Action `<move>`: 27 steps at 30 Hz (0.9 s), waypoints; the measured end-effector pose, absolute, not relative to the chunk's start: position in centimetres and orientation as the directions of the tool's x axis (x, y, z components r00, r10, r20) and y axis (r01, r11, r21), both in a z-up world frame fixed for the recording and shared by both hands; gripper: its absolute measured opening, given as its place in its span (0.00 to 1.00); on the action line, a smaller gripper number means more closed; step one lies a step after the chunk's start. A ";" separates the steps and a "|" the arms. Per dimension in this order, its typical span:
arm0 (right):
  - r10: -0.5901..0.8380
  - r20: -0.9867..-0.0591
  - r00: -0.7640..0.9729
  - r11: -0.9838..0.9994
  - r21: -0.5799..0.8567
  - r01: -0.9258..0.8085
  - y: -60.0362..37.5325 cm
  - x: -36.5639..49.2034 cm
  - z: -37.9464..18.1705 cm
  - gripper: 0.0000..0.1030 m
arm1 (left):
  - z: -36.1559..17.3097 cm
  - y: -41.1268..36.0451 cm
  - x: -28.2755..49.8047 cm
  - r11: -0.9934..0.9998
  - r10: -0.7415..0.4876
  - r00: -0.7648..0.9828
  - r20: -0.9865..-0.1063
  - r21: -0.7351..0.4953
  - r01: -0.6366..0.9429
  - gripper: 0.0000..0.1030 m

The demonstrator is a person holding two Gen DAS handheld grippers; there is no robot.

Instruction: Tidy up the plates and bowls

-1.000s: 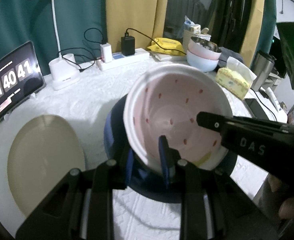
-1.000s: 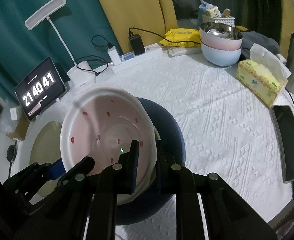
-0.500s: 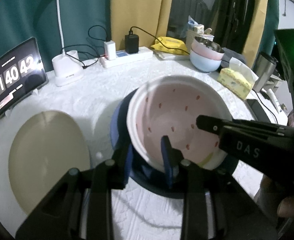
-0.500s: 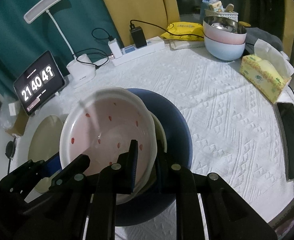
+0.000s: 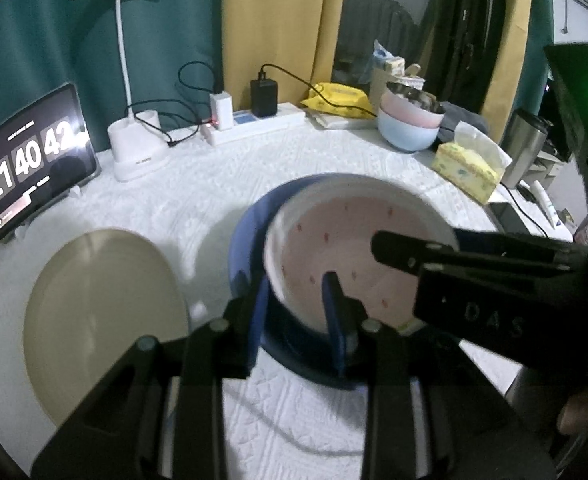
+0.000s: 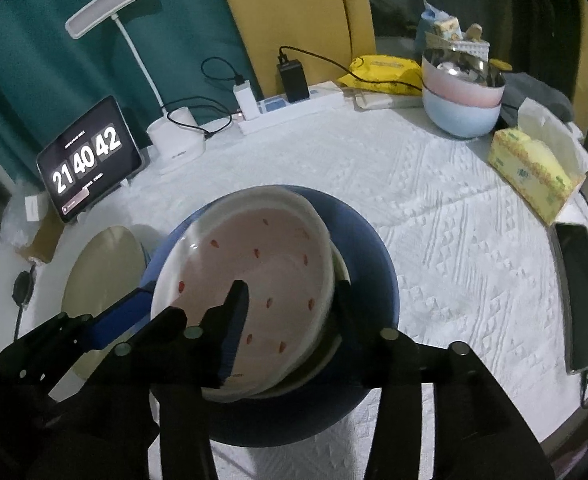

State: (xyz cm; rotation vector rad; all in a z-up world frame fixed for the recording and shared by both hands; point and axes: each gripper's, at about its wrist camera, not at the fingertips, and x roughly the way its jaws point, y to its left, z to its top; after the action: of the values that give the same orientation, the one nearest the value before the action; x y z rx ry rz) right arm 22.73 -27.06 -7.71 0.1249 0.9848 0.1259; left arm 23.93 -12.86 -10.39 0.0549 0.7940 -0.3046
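Right-wrist view shows the right gripper (image 6: 290,304) with its jaws just sprung apart, straddling the near rim of the pink speckled bowl (image 6: 262,272) without pressing on it. That release makes sense: the bowl now sits inside the blue plate (image 6: 370,264), tipped a little toward the left, with a pale dish edge peeking out beneath it, so the stack carries its weight. From the left-wrist view, the left gripper (image 5: 294,312) has its blue fingers (image 5: 332,320) standing either side of the bowl's wall, one inside, one outside; they look drawn in close to the rim, probably steadying it while the other hand lets go. I judge the nesting is nearly done and the left hand's release is what remains. Just beside the stack to the left lies a beige plate (image 5: 102,316), flat on the white tablecloth (image 6: 434,184), not yet gathered. Well apart, at the table's far edge, pastel bowls (image 6: 460,96) sit nested already.
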 end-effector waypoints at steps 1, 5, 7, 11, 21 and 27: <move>0.140 -0.818 0.558 0.990 0.136 -0.048 -27.0 22.6 -7.5 0.58 | -10.4 -12.9 23.9 0.955 -0.249 0.660 -0.709 -0.067 0.290 0.29; 0.138 -0.803 0.580 0.990 0.120 -0.069 -26.8 22.5 -6.5 0.58 | -10.3 -12.9 23.9 0.955 -0.250 0.660 -0.708 -0.067 0.290 0.29; 0.129 -0.798 0.588 0.992 0.109 -0.069 -26.7 22.4 -6.1 0.58 | -10.2 -13.0 23.8 0.955 -0.250 0.663 -0.705 -0.066 0.290 0.29; 0.122 -0.794 0.596 0.992 0.102 -0.067 -26.7 22.2 -5.8 0.58 | -9.8 -12.7 23.6 0.956 -0.248 0.673 -0.697 -0.065 0.285 0.29; 0.120 -0.779 0.616 0.993 0.101 -0.066 -27.1 21.7 -4.8 0.58 | -8.9 -11.5 23.3 0.963 -0.238 0.692 -0.682 -0.072 0.261 0.39; 0.114 -0.771 0.627 0.993 0.104 -0.054 -28.1 21.4 -4.4 0.58 | -8.6 -10.2 23.5 0.970 -0.217 0.704 -0.677 -0.071 0.231 0.44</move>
State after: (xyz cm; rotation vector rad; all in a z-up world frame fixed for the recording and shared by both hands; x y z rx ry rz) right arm 21.45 -28.07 -4.36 0.0732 0.8886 0.0965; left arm 23.51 -10.25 -8.57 0.0193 0.7501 -0.2492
